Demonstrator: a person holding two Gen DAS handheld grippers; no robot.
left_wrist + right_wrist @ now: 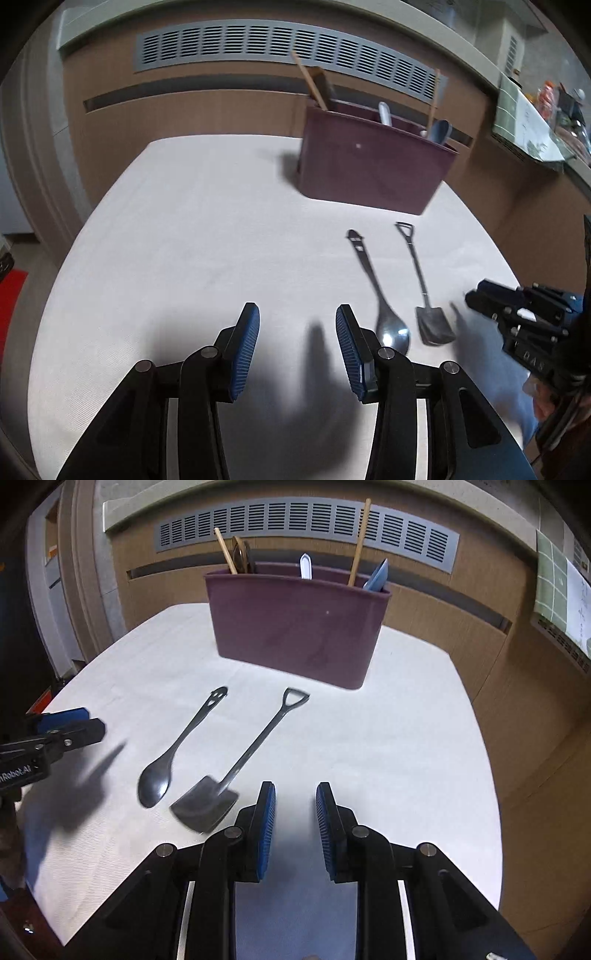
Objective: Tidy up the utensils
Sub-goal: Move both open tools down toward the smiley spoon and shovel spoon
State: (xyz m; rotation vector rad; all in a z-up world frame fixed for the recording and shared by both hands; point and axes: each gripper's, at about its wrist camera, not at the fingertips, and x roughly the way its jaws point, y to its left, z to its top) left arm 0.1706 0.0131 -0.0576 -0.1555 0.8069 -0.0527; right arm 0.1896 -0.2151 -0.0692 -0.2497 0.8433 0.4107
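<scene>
A metal spoon [380,291] [173,753] and a shovel-shaped metal spoon [424,291] [229,779] lie side by side on the white table [184,240] [406,738]. A maroon utensil holder [373,162] [295,624] stands at the back with chopsticks and spoons in it. My left gripper [297,325] is open and empty, above the table left of the spoon's bowl. My right gripper [295,801] is open and empty, just right of the shovel's blade; it also shows in the left wrist view [476,295].
A wood-panelled wall with a grey vent [306,520] runs behind the table. A shelf with clutter [546,114] is at the far right. The table's edges fall away on the left and right.
</scene>
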